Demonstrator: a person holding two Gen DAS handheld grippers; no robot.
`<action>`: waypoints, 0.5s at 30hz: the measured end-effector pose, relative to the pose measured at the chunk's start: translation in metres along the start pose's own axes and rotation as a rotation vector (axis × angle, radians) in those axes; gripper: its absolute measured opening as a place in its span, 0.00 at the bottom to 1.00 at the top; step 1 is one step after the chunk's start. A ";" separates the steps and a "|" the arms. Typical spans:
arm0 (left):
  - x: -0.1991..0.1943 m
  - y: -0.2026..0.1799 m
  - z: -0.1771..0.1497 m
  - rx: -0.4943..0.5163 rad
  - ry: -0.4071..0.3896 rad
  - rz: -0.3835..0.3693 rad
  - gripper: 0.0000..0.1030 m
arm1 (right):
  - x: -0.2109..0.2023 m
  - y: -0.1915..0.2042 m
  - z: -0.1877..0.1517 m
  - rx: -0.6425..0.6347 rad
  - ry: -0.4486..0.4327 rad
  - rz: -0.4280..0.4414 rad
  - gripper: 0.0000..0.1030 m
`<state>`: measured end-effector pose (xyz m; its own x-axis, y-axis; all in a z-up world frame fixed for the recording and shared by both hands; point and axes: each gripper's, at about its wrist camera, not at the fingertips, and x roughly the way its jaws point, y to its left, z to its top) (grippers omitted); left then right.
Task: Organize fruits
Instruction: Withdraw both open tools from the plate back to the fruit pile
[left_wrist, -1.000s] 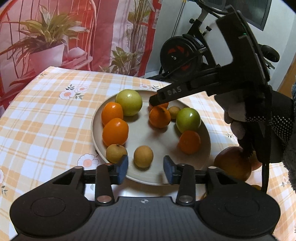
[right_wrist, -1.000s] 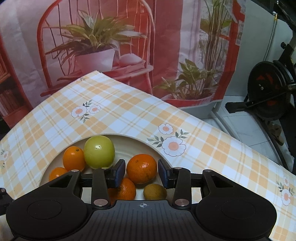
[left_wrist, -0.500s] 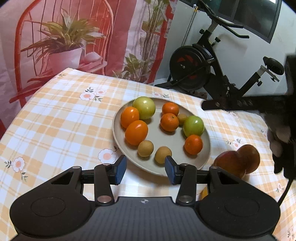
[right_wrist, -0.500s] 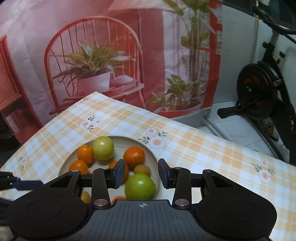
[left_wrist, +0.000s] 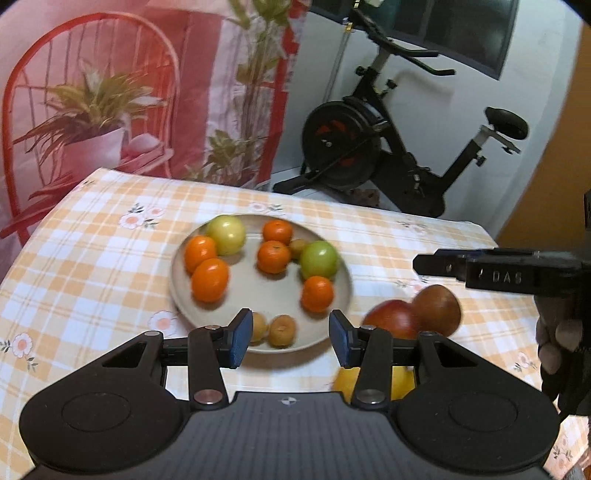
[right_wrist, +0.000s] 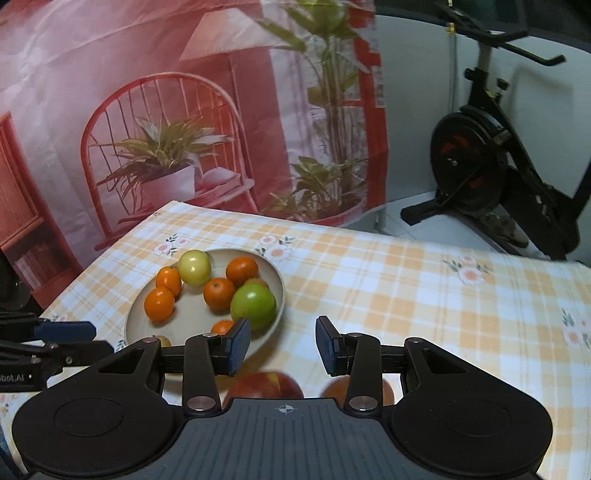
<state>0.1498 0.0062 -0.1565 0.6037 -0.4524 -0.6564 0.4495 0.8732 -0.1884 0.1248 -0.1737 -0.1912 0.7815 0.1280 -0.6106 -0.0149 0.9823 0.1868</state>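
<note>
The plate (left_wrist: 343, 295) of fruit sits mid-tabletop (left_wrist: 92, 266). Two red apples (left_wrist: 413, 314) lie off it, just right. The right gripper (right_wrist: 282, 345) is nearer them, right above; the left gripper (left_wrist: 291, 341) faces the plate. Both have fingers apart, holding nothing.

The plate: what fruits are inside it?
On the plate: five oranges, two green fruits, three small brownish ones. The left gripper partly covers the near rim.
</note>
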 end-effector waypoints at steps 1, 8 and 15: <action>-0.001 -0.004 -0.001 0.008 -0.001 -0.007 0.46 | -0.006 0.000 -0.005 0.007 -0.005 -0.005 0.36; -0.004 -0.022 -0.007 0.054 0.008 -0.045 0.46 | -0.033 -0.004 -0.032 0.048 -0.020 -0.020 0.37; -0.001 -0.031 -0.014 0.073 0.027 -0.059 0.46 | -0.046 -0.006 -0.055 0.070 -0.007 -0.037 0.37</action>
<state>0.1257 -0.0180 -0.1601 0.5573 -0.4965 -0.6655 0.5308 0.8294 -0.1743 0.0548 -0.1781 -0.2064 0.7853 0.0902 -0.6125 0.0576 0.9744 0.2174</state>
